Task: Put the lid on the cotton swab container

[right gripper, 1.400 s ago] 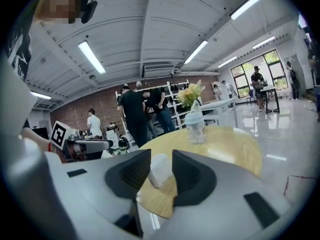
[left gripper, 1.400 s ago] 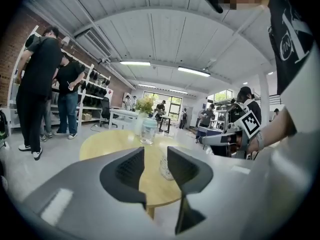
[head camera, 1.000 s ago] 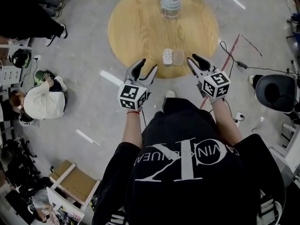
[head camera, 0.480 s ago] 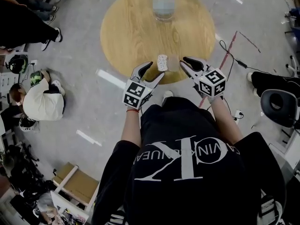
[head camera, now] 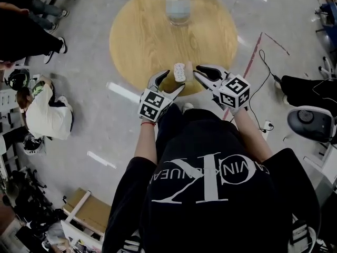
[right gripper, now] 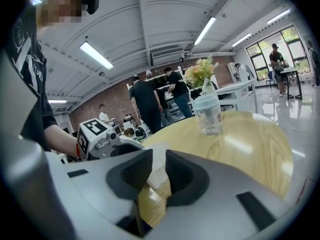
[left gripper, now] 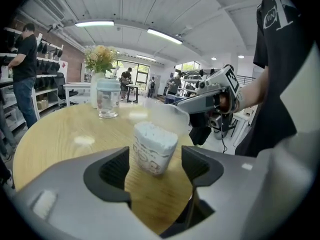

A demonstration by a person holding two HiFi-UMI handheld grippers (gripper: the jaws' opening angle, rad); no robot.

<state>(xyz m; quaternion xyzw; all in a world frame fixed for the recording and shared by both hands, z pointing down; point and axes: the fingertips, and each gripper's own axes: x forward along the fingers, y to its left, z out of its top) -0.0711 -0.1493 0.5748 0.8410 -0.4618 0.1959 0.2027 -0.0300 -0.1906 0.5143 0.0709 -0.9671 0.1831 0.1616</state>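
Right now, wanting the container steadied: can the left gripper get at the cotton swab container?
Likely yes: the jaws of the left gripper have just been opening and flank the standing cotton swab container, pads off it, nothing else between.

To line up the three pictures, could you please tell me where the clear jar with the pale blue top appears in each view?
Head view: the jar stands top centre, at the far edge of the round wooden table, partly under mosaic.
Left gripper view: jar upper left of centre.
Right gripper view: jar right of centre, mid-height.
Shared landmark: the round wooden table.
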